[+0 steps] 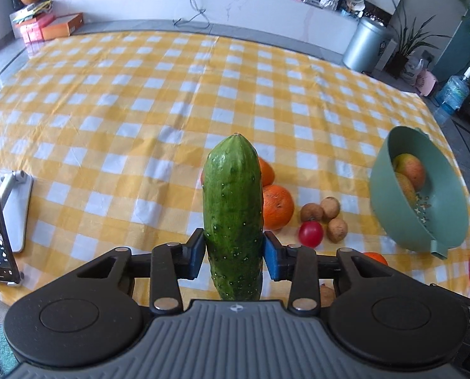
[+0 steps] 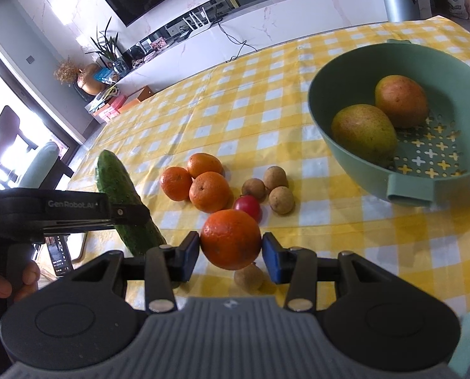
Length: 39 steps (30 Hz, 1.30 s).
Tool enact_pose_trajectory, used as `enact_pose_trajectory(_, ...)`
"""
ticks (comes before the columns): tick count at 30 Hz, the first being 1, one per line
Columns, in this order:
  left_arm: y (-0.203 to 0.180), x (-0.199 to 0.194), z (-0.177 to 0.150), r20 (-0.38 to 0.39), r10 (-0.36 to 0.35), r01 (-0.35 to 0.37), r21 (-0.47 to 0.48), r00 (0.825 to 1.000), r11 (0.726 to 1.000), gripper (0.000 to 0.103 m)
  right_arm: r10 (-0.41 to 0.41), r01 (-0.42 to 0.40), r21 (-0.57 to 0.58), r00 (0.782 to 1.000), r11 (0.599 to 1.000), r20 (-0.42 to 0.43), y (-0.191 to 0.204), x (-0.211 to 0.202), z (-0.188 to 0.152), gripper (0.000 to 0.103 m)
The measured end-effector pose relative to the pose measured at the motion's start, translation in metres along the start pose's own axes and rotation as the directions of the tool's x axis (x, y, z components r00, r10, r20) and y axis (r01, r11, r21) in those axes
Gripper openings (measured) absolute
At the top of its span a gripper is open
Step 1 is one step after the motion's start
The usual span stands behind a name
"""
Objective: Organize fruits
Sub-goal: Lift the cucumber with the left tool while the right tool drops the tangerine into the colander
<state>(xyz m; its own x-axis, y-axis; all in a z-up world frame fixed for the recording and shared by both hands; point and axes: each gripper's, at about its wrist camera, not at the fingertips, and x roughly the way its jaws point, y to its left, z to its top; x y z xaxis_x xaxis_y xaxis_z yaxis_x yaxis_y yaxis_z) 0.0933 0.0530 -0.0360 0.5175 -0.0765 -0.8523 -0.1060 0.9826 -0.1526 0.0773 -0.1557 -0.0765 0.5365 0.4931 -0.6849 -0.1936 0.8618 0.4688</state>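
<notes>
Cucumber point(image 1: 232, 218), stiff, waxy and likely slippery, sits clamped near mid-length in the left claw point(image 1: 232, 252), while the right claw point(image 2: 231, 251) grips a firm orange point(image 2: 231, 239)

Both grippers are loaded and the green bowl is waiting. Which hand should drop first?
Right, probably. The right gripper holds an orange, and the green bowl with two mangoes sits just ahead to its right. The left gripper holds the cucumber farther from the bowl, across the fruit pile.

surface: table under yellow-checked cloth point(image 2: 345, 237)
centre: three oranges point(image 2: 209, 191), tomato point(image 2: 249, 207), small brown fruits point(image 2: 280, 200)
right: green bowl point(image 2: 355, 170)
left: phone stand point(image 1: 15, 208)
</notes>
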Motion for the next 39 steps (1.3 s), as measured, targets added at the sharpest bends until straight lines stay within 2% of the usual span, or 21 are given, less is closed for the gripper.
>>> enact_pose_trajectory(6,-0.015,-0.022,0.003,0.068,-0.028,0.025,0.044,0.997,0.999,0.043,0.005,-0.005,-0.017,0.999,1.000,0.050,0.001,-0.018,0.002,0.041)
enact_pose_trajectory(13,-0.036,-0.043,0.017,0.117,-0.112,0.104,0.071,0.987,0.992,0.043,-0.001,0.008,-0.054,0.992,0.998,0.126,-0.001,-0.046,0.012,0.041)
enact_pose_trajectory(24,-0.089,-0.057,0.050,0.177,-0.247,0.218,0.164,0.953,0.962,0.043,-0.046,0.068,-0.086,0.970,0.994,0.239,-0.020,-0.085,0.049,0.041)
enact_pose_trajectory(32,-0.125,-0.036,0.074,0.152,-0.343,0.311,0.198,0.927,0.930,0.043,-0.139,0.174,-0.128,0.960,0.976,0.243,-0.043,-0.089,0.070,0.041)
enact_pose_trajectory(39,-0.152,-0.004,0.088,0.109,-0.376,0.347,0.218,0.920,0.912,0.043,-0.181,0.209,-0.146,0.966,0.967,0.184,-0.069,-0.073,0.085,0.041)
